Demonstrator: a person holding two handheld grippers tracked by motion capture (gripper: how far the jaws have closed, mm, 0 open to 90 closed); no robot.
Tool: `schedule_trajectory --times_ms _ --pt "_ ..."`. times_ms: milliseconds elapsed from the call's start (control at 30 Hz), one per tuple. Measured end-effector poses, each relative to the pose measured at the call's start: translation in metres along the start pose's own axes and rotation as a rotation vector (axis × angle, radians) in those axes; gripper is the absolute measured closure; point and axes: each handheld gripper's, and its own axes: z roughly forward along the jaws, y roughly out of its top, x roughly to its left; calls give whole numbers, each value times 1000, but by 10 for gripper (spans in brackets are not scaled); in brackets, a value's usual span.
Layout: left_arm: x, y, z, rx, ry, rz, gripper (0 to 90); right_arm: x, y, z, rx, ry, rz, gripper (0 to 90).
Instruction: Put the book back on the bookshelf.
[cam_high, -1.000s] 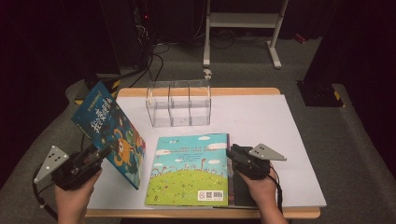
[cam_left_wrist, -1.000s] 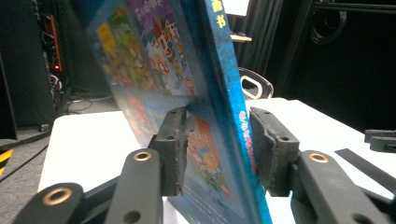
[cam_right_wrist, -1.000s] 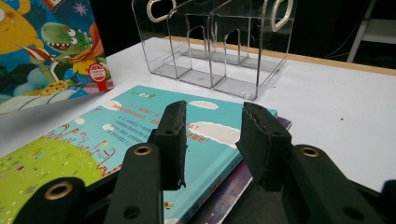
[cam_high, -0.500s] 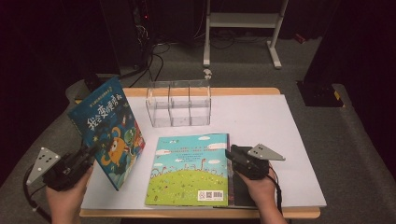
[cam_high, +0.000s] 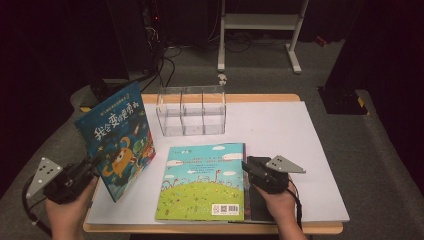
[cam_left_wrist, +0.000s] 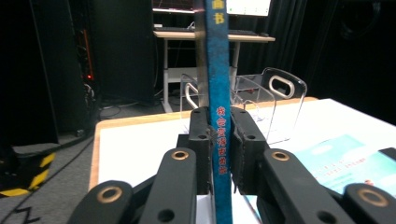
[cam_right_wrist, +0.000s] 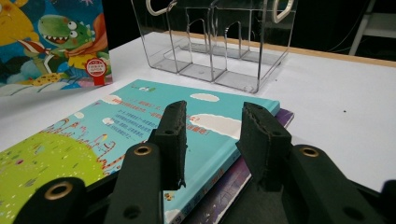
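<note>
My left gripper (cam_high: 92, 162) is shut on the spine of a blue picture book (cam_high: 117, 137), holding it upright and tilted over the table's left edge; in the left gripper view the blue spine (cam_left_wrist: 218, 79) runs up between the jaws of the left gripper (cam_left_wrist: 219, 144). A green and sky-blue book (cam_high: 202, 182) lies flat at the table's front, on top of a dark purple book (cam_right_wrist: 252, 175). My right gripper (cam_high: 248, 167) rests open at that stack's right edge; the right gripper view has the right gripper (cam_right_wrist: 212, 140) with jaws apart over the green book's (cam_right_wrist: 93, 149) corner.
A clear acrylic rack (cam_high: 192, 111) with three compartments stands at the back of the white table (cam_high: 280, 125). A white metal stand (cam_high: 260, 30) and cables are on the floor behind. The table's right half is bare.
The left gripper has pulled back toward the front left and stood the blue book more upright. The right gripper has stayed still.
</note>
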Motion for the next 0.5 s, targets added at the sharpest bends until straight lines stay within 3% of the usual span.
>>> schedule_trajectory --times_ms 133,500 --pt "3 0 1 -2 16 6 787 -1 -1 -2 -2 -4 1 607" --pt "1 -1 0 -13 -7 33 783 0 0 -2 -4 -3 -2 607"
